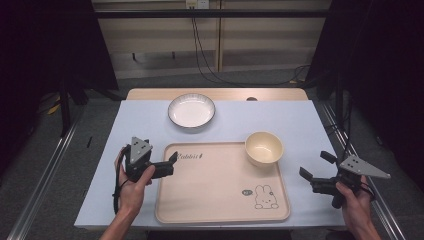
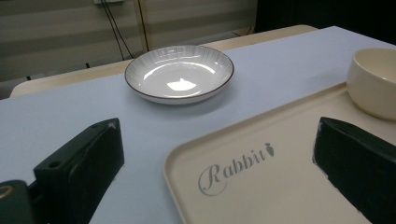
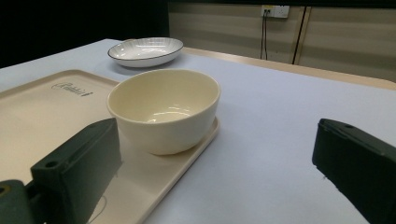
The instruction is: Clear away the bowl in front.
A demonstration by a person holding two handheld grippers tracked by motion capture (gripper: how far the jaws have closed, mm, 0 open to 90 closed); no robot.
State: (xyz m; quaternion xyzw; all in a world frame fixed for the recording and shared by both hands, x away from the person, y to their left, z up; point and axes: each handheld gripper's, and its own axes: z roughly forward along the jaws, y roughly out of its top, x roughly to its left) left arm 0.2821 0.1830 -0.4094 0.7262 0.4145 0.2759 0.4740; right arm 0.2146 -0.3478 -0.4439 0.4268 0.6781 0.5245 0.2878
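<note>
Approaching the tray from both sides, nothing gripped

The left gripper (image 1: 167,163) hovers at the near-left corner of the cream tray (image 1: 210,200), jaws apart and empty. The right gripper (image 1: 315,167) waits off the tray's right edge, jaws likewise apart, aimed at the cream bowl (image 1: 264,148) in the tray's far-right corner. The white plate (image 1: 191,110) lies apart on the pale surface (image 1: 300,120) beyond. Risk, in my judgement: clamping the thick rounded bowl wall off-centre could tip it or slide the tray.
</note>
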